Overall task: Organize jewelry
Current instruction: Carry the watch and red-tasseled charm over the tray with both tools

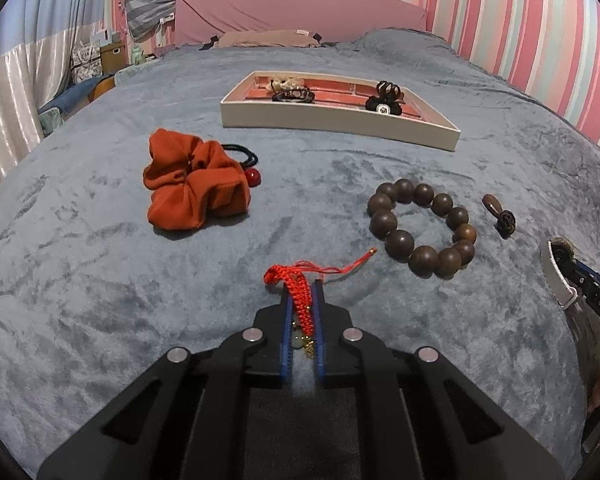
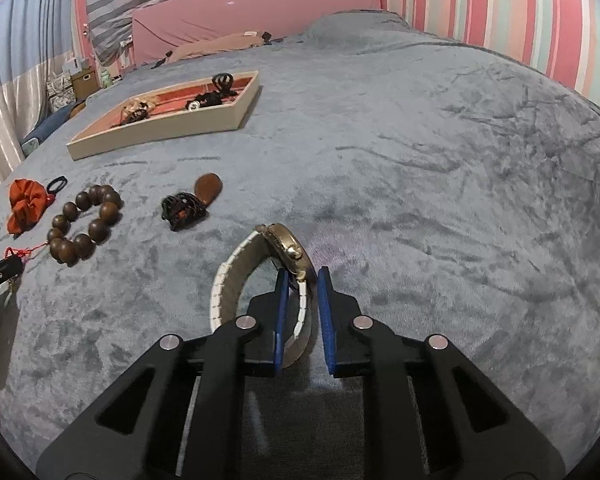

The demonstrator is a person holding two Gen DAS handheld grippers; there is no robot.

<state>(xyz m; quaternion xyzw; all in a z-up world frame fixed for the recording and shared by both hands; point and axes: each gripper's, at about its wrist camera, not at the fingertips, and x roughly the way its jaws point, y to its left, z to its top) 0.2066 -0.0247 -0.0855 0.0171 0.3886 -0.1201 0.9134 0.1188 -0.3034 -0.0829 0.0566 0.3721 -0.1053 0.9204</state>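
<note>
Red braided cord bracelet (image 1: 296,292) sits pinched between the blue pads of the left claw (image 1: 301,300), clamped near its charm end so the tassel trails free toward the wooden bead bracelet (image 1: 422,229). Right claw (image 2: 302,280) straddles the white strap of the watch (image 2: 260,276); jaws narrow, a slight gap on one side, so whether the grip is firm I cannot tell. Watch stands on edge, probably for an easier pinch. Landmark: bead bracelet. Beside it lies a dark hair claw clip (image 2: 184,208); on its other side, the orange scrunchie (image 1: 194,184). Beyond it, the white tray (image 1: 340,120) waits on the grey bed (image 2: 420,160), already holding some pieces, likely the destination.
</note>
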